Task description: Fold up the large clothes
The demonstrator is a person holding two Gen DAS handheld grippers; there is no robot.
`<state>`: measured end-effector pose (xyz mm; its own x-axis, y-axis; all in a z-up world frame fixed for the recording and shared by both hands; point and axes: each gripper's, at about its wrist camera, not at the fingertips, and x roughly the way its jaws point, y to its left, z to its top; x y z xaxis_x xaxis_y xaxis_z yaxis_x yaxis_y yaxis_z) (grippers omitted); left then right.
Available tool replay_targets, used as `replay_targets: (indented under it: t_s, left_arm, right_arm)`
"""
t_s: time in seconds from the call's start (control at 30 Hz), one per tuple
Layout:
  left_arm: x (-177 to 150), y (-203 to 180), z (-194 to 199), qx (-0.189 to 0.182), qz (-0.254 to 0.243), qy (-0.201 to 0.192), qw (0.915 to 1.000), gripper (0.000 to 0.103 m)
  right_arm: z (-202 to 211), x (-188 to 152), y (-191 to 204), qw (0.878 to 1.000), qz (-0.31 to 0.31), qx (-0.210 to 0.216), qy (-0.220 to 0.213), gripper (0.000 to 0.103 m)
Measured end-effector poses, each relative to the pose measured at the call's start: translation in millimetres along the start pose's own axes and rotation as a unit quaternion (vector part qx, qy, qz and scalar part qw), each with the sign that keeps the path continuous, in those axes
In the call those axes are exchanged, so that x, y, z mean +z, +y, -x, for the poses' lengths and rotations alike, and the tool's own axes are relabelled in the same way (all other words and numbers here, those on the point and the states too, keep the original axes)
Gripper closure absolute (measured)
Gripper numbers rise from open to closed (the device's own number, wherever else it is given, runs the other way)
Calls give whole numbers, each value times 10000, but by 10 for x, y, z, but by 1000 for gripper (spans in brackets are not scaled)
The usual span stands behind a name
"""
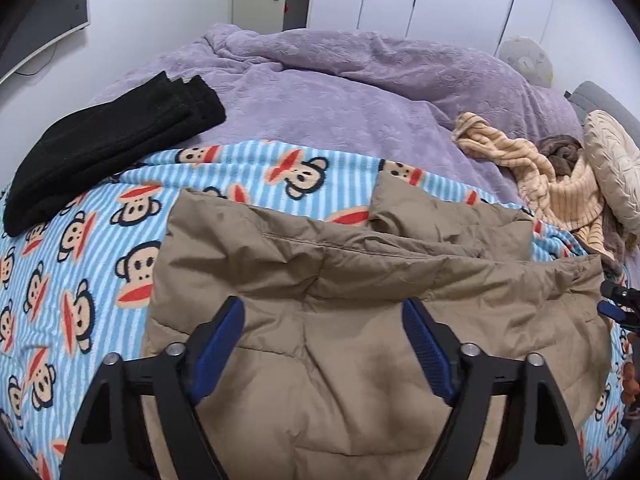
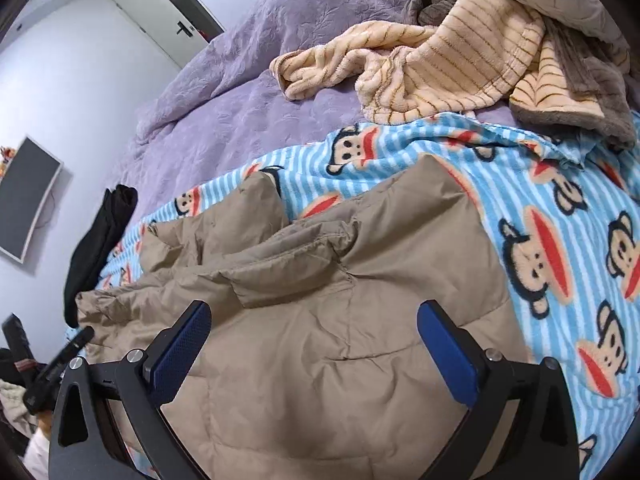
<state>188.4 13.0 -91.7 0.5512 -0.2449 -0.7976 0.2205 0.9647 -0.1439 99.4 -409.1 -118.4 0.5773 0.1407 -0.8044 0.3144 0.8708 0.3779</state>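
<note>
No readable text, labels or numbers anywhere.

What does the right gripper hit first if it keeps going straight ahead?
Most likely the tan padded jacket: the open right gripper points right at its quilted surface, with nothing between the fingers. How much gap remains is unclear.

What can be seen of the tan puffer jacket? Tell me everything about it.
The tan puffer jacket is a khaki, quilted, padded garment of thin, slightly shiny fabric, creased and puffy. It lies partly folded on the monkey-print blanket, layers bunched across its middle with a stitched seam showing and one flap standing up at the far edge. Both claws, the left claw and the right claw, are open over its near part, gripping nothing. The black folded garment and the striped fleece lie apart from it.
</note>
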Motion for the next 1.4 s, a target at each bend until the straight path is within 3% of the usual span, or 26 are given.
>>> replay_targets:
  t_s: [0.07, 0.1, 0.13, 0.2, 0.27, 0.43, 0.73, 0.97, 1.13, 1.2, 1.4]
  left_arm:
    - [15, -62, -56, -31, -135, 25, 9999, 28]
    - [23, -97, -99, -22, -196, 25, 9998, 28]
    - [31, -121, -159, 1, -233, 42, 9997, 28]
    - [52, -141, -333, 133, -251, 101, 9995, 28]
    - [72, -110, -556, 346, -163, 206, 9991, 28]
    - [153, -46, -987, 437, 4, 299, 9986, 28]
    - [225, -71, -1243, 457, -11, 274, 9986, 26]
    - [131, 8, -877, 692, -46, 201, 9974, 26]
    - [-67, 193, -463, 897, -40, 105, 9959, 26]
    - [-154, 275, -348, 1023, 86, 163, 9946, 26]
    - [-551, 488, -117, 934, 715, 538, 9916, 26]
  right_arm:
    - [-7, 14, -35, 9997, 103, -202, 43, 29]
    - [-57, 29, -58, 9993, 116, -317, 162, 81]
    - [-134, 48, -99, 9986, 80, -429, 307, 95]
    - [-256, 58, -168, 9985, 43, -351, 414, 95]
    - [-411, 79, -200, 9973, 168, -564, 430, 95]
    - [-770, 191, -263, 9957, 187, -783, 453, 100]
    - [-1067, 280, -314, 9956, 27, -844, 417, 101]
    - [-784, 216, -163, 9944, 167, -982, 359, 95]
    - [-371, -15, -194, 9960, 56, -874, 177, 95]
    - [-213, -133, -253, 9965, -130, -806, 159, 95]
    - [115, -560, -356, 9962, -501, -659, 252, 95]
